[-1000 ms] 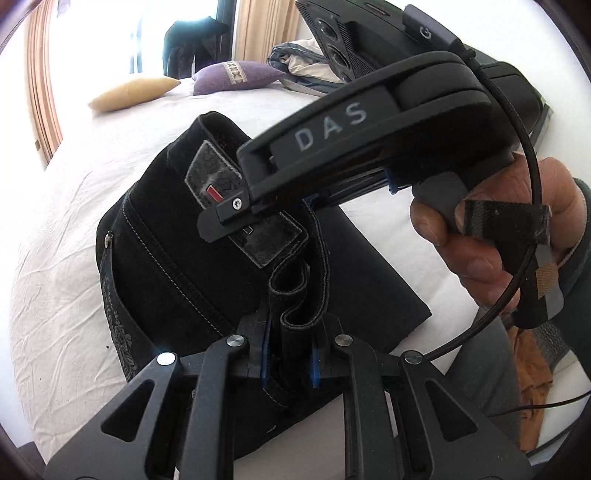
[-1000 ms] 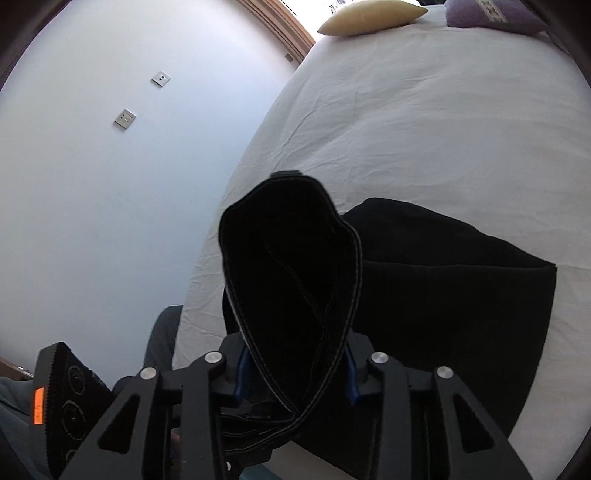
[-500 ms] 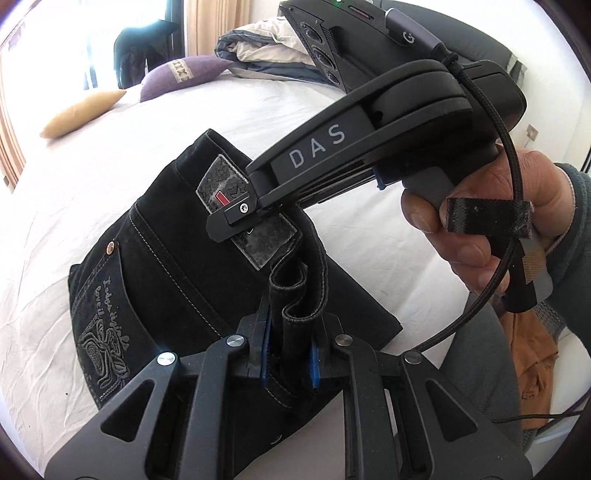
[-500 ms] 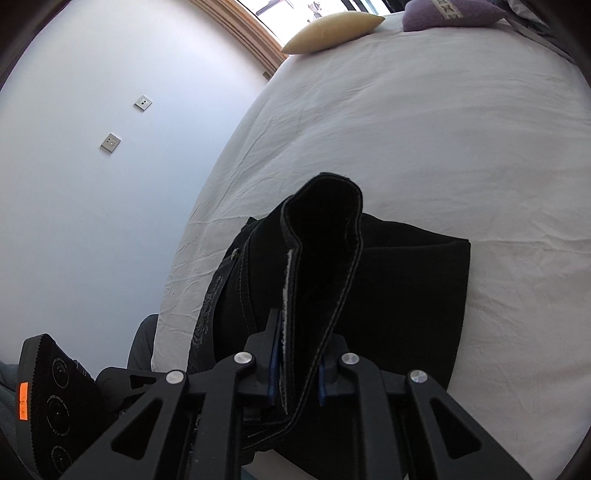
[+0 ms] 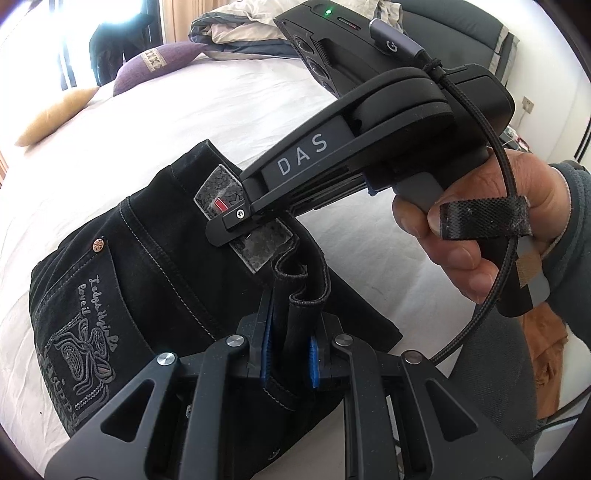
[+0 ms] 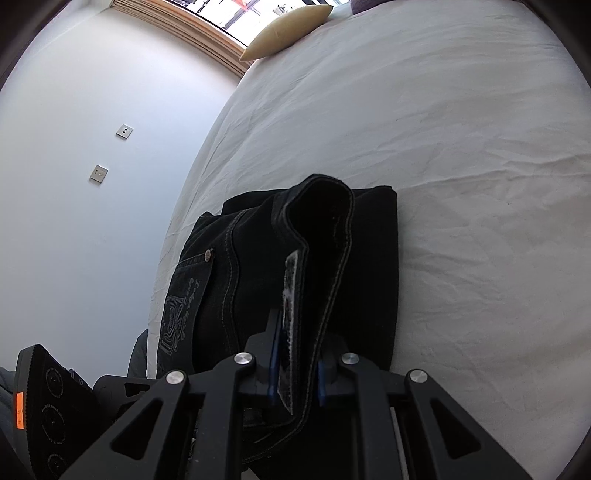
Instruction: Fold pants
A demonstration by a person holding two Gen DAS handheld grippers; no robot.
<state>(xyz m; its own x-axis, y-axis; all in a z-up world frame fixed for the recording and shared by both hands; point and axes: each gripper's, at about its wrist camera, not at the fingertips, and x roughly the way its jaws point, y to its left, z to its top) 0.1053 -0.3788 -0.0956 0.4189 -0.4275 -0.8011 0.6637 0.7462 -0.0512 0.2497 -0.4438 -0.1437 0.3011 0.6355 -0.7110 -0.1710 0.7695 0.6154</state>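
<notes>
Black jeans [image 5: 155, 266] lie folded on a white bed, back pocket with embroidery facing up. My left gripper [image 5: 288, 350] is shut on a bunched part of the waistband. My right gripper [image 6: 295, 373] is shut on the waistband by the leather patch [image 6: 290, 295]; it also shows in the left wrist view [image 5: 236, 225], coming in from the right over the patch [image 5: 258, 243]. In the right wrist view the jeans [image 6: 369, 258] form a folded stack with the waistband edge standing up.
White bed sheet [image 5: 240, 110] spreads all around the jeans. A yellow pillow [image 5: 51, 122], a purple pillow [image 5: 155, 62] and a heap of bedding [image 5: 240, 33] lie at the far end. A wall with sockets [image 6: 110, 147] is left of the bed.
Both grippers carried the waistband down and over toward the bed. The back pocket has come into view and the upper layer now lies flatter on the folded legs.
</notes>
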